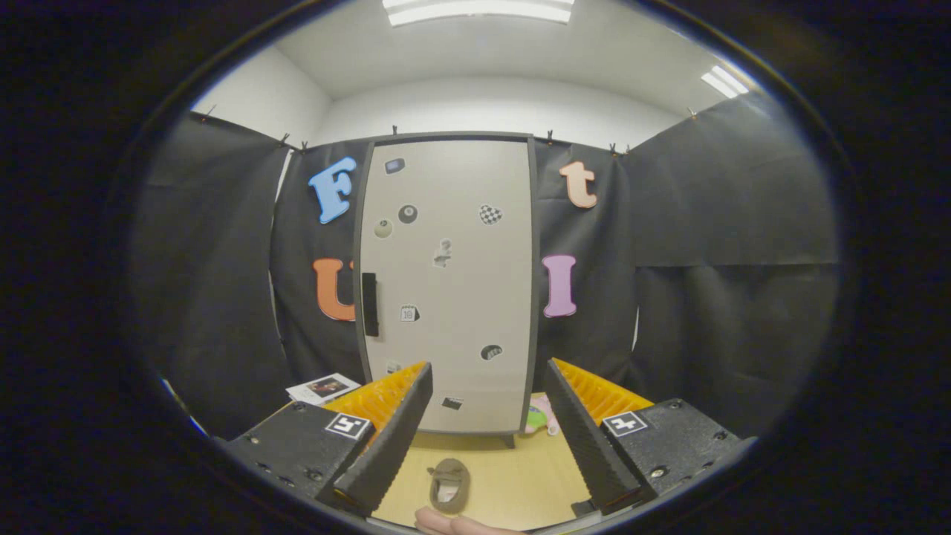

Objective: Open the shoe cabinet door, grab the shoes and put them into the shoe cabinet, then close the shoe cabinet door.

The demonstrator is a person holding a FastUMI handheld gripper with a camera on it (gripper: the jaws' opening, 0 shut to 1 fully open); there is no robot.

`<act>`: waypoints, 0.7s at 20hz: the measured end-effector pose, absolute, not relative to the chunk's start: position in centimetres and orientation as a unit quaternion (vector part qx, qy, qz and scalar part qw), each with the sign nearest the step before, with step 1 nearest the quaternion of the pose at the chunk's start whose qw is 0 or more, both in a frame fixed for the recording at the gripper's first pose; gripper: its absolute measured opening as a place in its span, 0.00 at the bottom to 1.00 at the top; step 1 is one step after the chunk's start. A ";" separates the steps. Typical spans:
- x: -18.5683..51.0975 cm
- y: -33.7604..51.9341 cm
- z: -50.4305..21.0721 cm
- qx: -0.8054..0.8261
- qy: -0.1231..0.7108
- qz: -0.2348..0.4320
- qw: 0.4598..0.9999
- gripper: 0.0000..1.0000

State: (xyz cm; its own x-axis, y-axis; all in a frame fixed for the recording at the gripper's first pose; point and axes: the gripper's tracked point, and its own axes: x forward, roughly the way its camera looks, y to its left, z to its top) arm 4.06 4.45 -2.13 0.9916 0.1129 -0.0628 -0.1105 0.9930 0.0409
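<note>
Gripper view: we see the shoe cabinet [446, 282] door shut, its handle [369, 304] untouched. A small shoe [449, 485] lies on the wooden table [520, 483] between the fingers. Our gripper [487, 453] gapes wide, holding nothing. We judge every step remains.

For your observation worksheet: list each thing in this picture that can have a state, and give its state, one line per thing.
shoe cabinet door: shut, handle on its left edge.
gripper: open, fingers spread, holding nothing.
shoe: lying on the wooden surface between the fingers, not grasped.
ceiling lights: on.
pink and green thing: beside the cabinet's base, partly hidden by a finger.
</note>
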 end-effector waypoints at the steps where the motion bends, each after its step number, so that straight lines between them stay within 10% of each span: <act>1: 4.6 5.0 -2.1 0.021 0.034 0.060 0.997 0.99; 14: 14.1 15.6 -3.3 0.070 0.061 0.134 0.987 0.99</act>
